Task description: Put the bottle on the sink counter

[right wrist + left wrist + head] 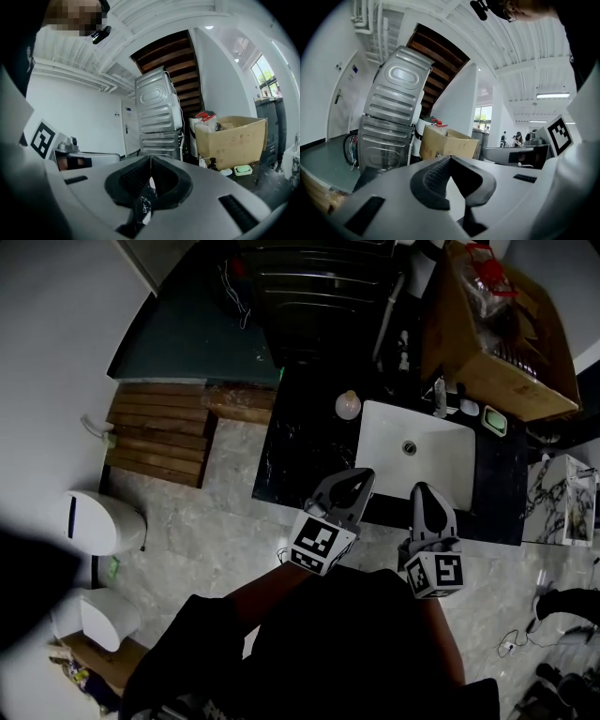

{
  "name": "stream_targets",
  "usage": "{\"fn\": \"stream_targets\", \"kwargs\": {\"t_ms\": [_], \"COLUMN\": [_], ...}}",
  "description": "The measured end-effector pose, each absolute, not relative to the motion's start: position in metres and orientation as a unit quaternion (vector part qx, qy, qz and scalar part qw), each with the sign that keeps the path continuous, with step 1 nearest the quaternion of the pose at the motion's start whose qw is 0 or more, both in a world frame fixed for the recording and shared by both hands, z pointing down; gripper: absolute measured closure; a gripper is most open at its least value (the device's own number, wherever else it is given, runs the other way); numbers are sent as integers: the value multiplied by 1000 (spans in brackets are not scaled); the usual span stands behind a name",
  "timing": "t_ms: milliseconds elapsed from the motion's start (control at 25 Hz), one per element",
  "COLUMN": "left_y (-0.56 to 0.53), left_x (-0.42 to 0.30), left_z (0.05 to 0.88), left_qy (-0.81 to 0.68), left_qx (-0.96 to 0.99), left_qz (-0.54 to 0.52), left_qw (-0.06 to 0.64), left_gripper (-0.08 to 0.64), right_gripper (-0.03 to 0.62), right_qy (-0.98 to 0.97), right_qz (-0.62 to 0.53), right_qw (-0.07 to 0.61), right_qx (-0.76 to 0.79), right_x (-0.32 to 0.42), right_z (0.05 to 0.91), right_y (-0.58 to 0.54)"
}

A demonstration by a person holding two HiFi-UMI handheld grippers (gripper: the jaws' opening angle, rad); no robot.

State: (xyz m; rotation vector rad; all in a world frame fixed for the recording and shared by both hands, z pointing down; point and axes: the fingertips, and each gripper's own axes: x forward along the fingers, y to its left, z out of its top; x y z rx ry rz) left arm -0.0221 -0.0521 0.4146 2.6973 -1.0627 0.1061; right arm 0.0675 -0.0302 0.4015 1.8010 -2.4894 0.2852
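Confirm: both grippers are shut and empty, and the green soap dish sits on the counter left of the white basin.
Wrong side: the head view shows the green soap dish on the counter right of the white basin. Left gripper and right gripper are shut and empty.

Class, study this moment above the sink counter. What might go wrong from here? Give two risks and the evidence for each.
1. The left gripper and right gripper are both shut and empty; closed tips might knock the pale round object on the counter instead of gripping it.
2. The cardboard box and green soap dish crowd the counter's right; something set there could tip into the basin.
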Motion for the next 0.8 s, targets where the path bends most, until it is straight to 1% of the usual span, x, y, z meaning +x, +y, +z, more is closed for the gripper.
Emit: {"fn": "stream_targets", "kwargs": {"t_ms": [160,320,600,800], "left_y": [-19,31,122,174], "left_x": [-5,15,52,58], "left_z": [402,403,421,425], "left_qy": [-392,-421,-470,-500], "left_qx": [913,900,875,859], "left_qz": [33,41,51,66], "left_qw": [104,106,103,89], "left_gripper": [546,546,546,546], "right_gripper": [554,554,554,554], "right_qy": [-820,-827,-856,-851], "right_qz": [91,103,119,111], "right_qw": [18,12,23,26], "right_qx": [564,552,502,513], "right_x": [75,92,115,134], "right_z": [394,396,415,420], "right_y": [-2,45,135,180]}}
